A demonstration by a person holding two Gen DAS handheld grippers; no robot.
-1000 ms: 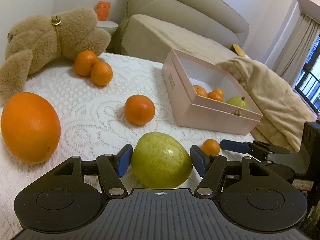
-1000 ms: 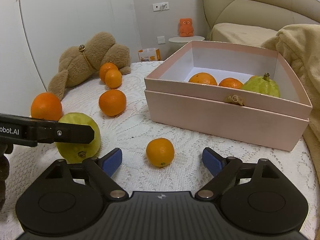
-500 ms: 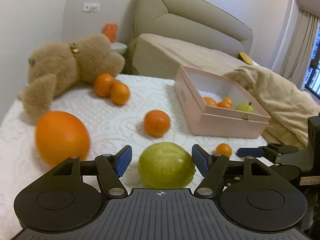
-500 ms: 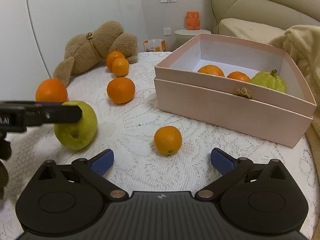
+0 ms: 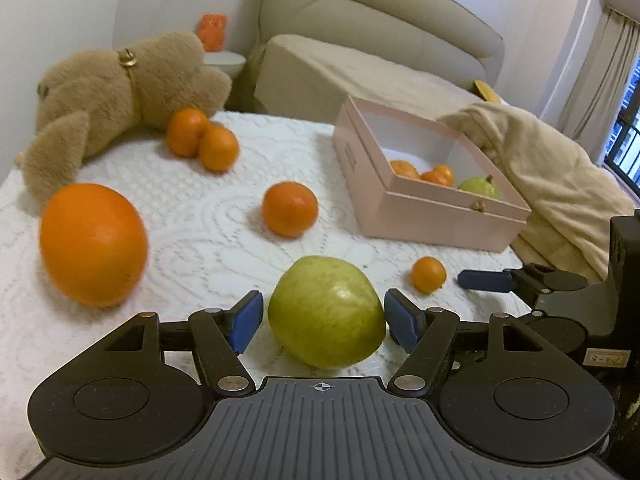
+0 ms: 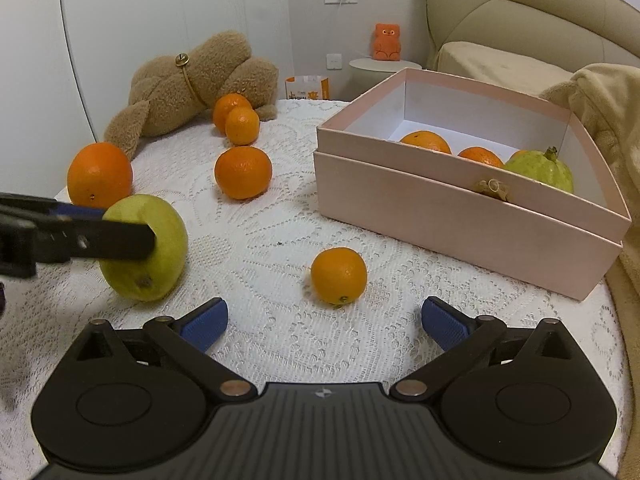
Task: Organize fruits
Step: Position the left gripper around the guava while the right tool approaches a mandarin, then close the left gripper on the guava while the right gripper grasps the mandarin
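A green guava (image 5: 326, 312) lies on the white lace table between the open fingers of my left gripper (image 5: 324, 318); the pads stand just off its sides. It also shows in the right wrist view (image 6: 146, 248), partly behind the left gripper's finger (image 6: 100, 236). My right gripper (image 6: 324, 320) is open and empty, just short of a small orange (image 6: 339, 275). The pink box (image 6: 460, 216) holds oranges and another guava (image 6: 540, 170).
A big orange (image 5: 93, 243) lies at the left, a mid orange (image 5: 290, 209) in the middle, two more (image 5: 202, 142) by a brown plush toy (image 5: 116, 92). A beige blanket (image 5: 552, 176) lies right of the box. The table edge is near on the right.
Both grippers have drawn back and tilted a little, so the table shows from farther off. The guava stays between the open left fingers. The right gripper has stayed open behind the small orange.
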